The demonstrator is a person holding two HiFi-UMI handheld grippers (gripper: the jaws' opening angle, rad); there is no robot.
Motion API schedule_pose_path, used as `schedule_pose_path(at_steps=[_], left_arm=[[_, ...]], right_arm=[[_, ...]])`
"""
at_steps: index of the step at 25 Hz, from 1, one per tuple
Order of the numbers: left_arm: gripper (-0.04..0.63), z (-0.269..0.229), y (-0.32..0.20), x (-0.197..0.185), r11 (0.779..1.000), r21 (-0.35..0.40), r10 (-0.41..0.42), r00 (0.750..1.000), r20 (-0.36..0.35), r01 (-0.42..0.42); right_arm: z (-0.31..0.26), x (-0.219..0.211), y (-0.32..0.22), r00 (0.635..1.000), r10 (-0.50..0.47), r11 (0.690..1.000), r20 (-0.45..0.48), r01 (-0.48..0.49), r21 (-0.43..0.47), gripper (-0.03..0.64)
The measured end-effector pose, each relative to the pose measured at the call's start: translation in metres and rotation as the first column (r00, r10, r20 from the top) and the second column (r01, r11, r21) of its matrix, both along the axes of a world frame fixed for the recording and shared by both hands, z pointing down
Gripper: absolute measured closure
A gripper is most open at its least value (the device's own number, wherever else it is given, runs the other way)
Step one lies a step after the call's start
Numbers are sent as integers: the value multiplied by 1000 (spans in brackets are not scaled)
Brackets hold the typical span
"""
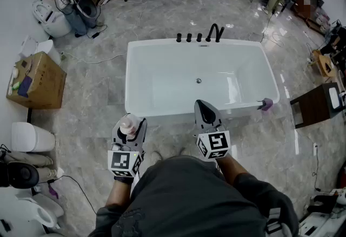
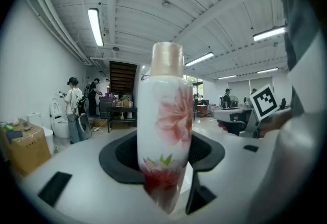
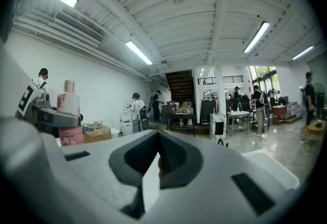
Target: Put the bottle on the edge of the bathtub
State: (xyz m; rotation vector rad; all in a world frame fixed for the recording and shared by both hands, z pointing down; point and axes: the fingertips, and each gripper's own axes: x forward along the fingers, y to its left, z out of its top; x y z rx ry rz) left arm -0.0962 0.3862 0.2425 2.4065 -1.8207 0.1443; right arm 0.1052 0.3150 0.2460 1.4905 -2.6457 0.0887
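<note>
A white bottle (image 1: 128,124) with a pink flower print and a pale pink cap stands upright between the jaws of my left gripper (image 1: 130,129), which is shut on it. In the left gripper view the bottle (image 2: 164,131) fills the middle and hides the gap between the jaws. My right gripper (image 1: 206,113) is shut and empty, and points at the near rim of the white bathtub (image 1: 162,114). The right gripper view shows the bottle (image 3: 70,116) off to the left. Both grippers hover just short of the tub's near edge.
A black faucet (image 1: 214,32) and knobs sit on the tub's far rim, and a small purple thing (image 1: 266,104) on its right corner. A cardboard box (image 1: 35,80) and white bin (image 1: 32,137) stand at the left, a dark side table (image 1: 319,103) at the right.
</note>
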Motion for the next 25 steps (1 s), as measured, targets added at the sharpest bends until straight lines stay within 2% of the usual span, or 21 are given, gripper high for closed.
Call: schedule_pose_path(at_steps=[15,25], left_arm=[[373,6,-13,19,999,-22,-38,999,11,38],[373,9,-36,48,992,-22,-121,993,-6,120]], right_arm=[[0,24,-13,999,-48,999,25,48,15,615],[34,69,-29,992,-126,991,-1,126,-54,615]])
